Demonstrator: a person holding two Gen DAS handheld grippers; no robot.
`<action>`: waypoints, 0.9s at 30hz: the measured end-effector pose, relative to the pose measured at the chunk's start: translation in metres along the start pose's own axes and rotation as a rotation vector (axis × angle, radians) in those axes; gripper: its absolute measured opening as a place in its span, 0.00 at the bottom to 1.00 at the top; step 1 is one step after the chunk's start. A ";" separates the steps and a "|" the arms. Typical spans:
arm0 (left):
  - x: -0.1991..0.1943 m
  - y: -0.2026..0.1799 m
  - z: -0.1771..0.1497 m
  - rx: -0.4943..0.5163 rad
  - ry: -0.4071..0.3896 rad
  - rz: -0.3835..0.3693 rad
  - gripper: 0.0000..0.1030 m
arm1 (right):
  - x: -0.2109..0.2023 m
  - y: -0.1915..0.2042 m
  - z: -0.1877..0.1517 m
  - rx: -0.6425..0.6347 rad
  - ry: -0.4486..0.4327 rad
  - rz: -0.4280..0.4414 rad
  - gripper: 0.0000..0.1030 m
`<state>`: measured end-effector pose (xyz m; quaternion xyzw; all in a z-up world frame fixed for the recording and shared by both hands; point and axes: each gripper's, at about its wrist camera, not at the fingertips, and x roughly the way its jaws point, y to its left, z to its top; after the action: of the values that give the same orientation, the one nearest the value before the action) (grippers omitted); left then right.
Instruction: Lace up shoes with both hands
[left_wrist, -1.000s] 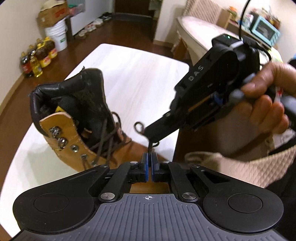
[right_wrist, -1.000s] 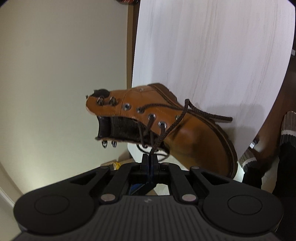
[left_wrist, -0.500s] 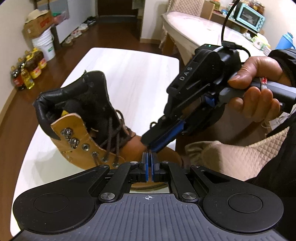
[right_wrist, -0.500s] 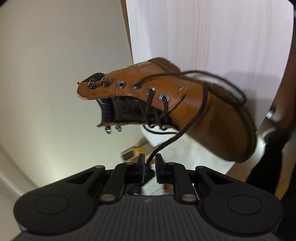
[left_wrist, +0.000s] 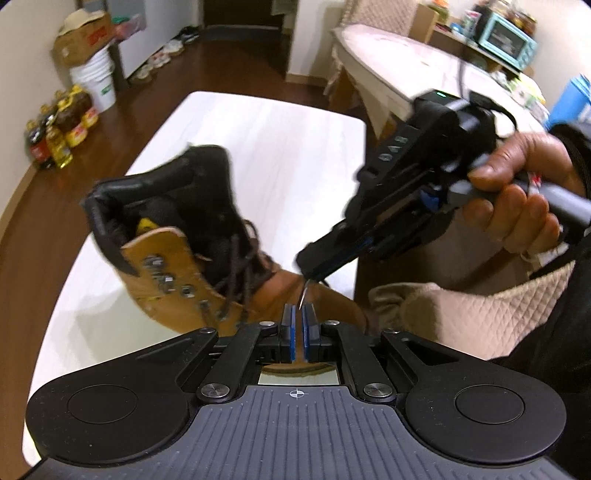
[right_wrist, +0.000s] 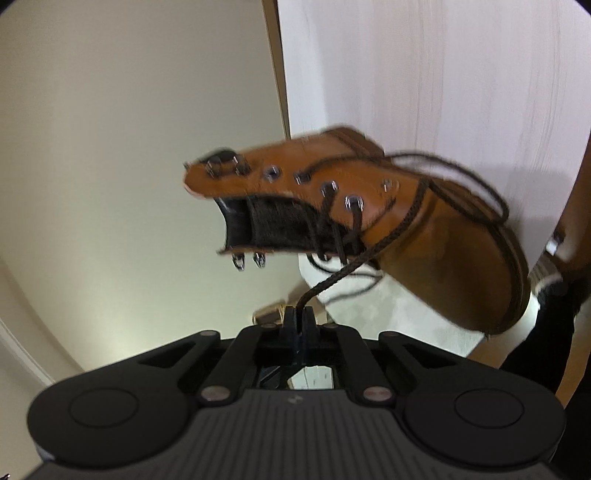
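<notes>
a tan boot (left_wrist: 207, 280) stands on a white desk (left_wrist: 280, 147) at centre left of the left wrist view, its black padded collar open toward the upper left and its toe toward the lower right. inside the collar sits dark lining and a small yellow tag; nothing else can be made out in it. a dark brown lace (left_wrist: 243, 266) crosses the lower eyelets, while the upper hooks are bare.

at the bottom centre of that view, the left claw (left_wrist: 298, 317) has its blue pads a sliver apart and opening, with the lace's thin tip between them; whether the pads press on it cannot be told. from the right, a hand (left_wrist: 517, 192) holds the right claw (left_wrist: 308, 271), whose tip points down at the boot's toe, just above the left claw.

in the right wrist view the boot (right_wrist: 388, 221) fills the centre, blurred, and the right claw (right_wrist: 297, 314) at bottom centre is clamped together on the lace (right_wrist: 369, 254), which runs up and to the right to the eyelets.

at upper left of the left wrist view, on the floor, a white bucket (left_wrist: 94, 88) carries a cardboard box (left_wrist: 79, 44) with something pale on top; oil bottles (left_wrist: 61, 133) stand beside it. a blue oven (left_wrist: 508, 37) sits at upper right.
</notes>
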<state>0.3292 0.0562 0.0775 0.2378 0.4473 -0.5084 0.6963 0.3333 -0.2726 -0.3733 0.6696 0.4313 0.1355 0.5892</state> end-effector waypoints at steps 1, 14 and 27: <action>-0.006 0.006 0.004 0.001 -0.007 0.010 0.04 | -0.004 0.001 0.000 -0.008 -0.022 0.003 0.03; -0.009 0.086 0.086 0.378 0.071 -0.038 0.13 | -0.028 0.017 -0.020 -0.151 -0.295 0.005 0.03; 0.050 0.112 0.109 0.711 0.284 -0.268 0.18 | 0.004 0.016 -0.113 -0.108 -0.730 -0.006 0.03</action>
<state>0.4780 -0.0132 0.0732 0.4712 0.3622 -0.6799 0.4294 0.2643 -0.1928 -0.3292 0.6404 0.1869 -0.0916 0.7393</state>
